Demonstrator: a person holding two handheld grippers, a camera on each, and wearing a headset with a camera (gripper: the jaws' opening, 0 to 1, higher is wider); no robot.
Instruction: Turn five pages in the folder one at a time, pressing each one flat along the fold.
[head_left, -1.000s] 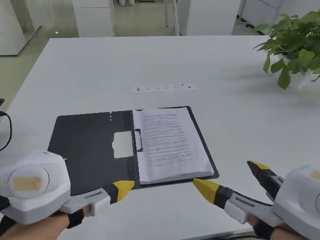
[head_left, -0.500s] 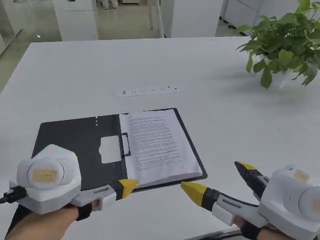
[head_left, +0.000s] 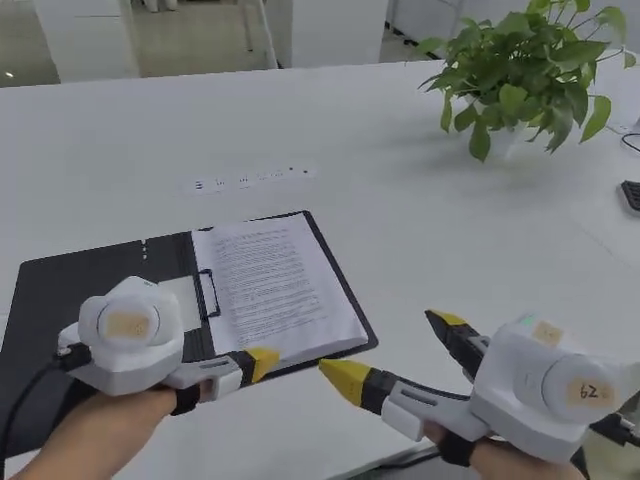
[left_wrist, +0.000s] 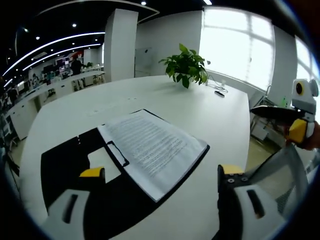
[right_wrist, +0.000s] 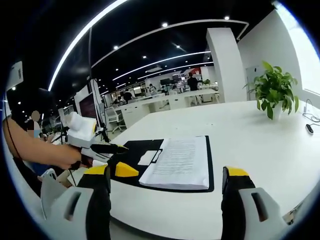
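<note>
Looking down, head view: black folder (head_left: 60, 290) lies open on smooth white table (head_left: 420, 210), printed pages (head_left: 270, 280) stacked on its right half, leafy plant (head_left: 520, 70) far right; right gripper (head_left: 392, 348) spread wide just off the near corner. Left gripper view: left gripper (left_wrist: 160, 172) jaws wide apart over folder's near edge, clip (left_wrist: 116, 152) at spine. Right gripper view: open tabletop beyond folder's right edge.

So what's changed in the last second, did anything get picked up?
Mostly the headset's view swung. The left gripper has crept a little along the near edge of the folder, towards the right gripper. Nothing was gripped: both stand open and empty. The folder lies open as before, no page turned.
</note>
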